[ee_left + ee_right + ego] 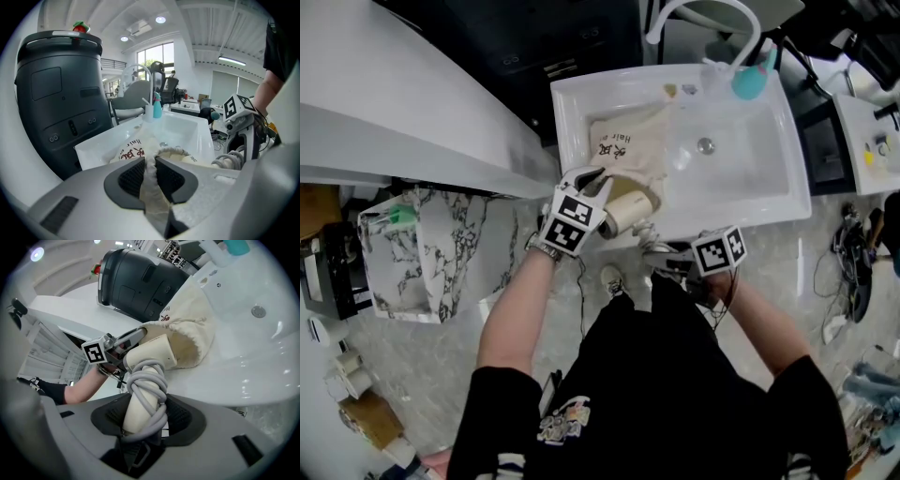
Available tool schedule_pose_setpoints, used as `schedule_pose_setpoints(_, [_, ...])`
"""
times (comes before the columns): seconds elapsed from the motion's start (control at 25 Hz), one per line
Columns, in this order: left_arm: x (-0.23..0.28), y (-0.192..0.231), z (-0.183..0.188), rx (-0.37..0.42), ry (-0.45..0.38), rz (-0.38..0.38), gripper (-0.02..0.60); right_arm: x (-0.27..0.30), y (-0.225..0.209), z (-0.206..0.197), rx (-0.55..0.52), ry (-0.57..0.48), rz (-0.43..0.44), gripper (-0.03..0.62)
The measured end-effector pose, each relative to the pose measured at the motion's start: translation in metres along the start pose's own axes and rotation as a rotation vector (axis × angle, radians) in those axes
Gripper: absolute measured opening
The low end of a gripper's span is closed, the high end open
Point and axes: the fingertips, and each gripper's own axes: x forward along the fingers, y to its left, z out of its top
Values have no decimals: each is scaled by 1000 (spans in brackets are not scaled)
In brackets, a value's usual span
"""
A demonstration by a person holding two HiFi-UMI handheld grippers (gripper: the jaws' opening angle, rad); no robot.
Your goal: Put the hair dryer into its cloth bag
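Note:
The cream cloth bag (630,150) with red and black print lies in the white sink (773,192); its mouth faces the near rim. My left gripper (150,176) is shut on the bag's (161,154) gathered rim and holds the mouth up. The cream hair dryer (149,363), its grey cord (149,385) wound round the handle, sits in my right gripper (143,420), which is shut on the handle. The dryer's head (628,212) lies at the bag's (187,341) open mouth. From the head camera, the left gripper (598,184) is at the sink's near-left rim and the right gripper (675,264) is below the rim.
A curved white tap (712,19) and a teal bottle (750,80) stand at the sink's far edge. A big black bin (58,93) stands left of the sink. A marbled bin (431,253) sits on the floor at left. Cables (853,253) lie on the floor at right.

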Motion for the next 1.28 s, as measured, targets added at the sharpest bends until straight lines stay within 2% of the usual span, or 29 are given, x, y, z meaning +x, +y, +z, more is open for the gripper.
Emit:
schedule_pose_setpoints(0.2, [-3,-4,0,8,-2,-18,58,4,-2,21,45,-52,16,216])
schedule_pose_setpoints(0.32, [-5,-5,1,2,-10,-23,58,2,-14,27,116,-66,-67,216])
schedule_pose_setpoints(0.4, [-6,-6,3,-1,-14,-26,58,5,-16,33,138,-74,-91,216])
schedule_pose_setpoints(1.0, [-11,-17,7,-10,-33,-40,58,41,-32,75,196,-135,-173,216])
schedule_pose_setpoints(1.28, [-18,-22,5,-47,-46,-46,58,50,-45,105,226,-229,-199,216])
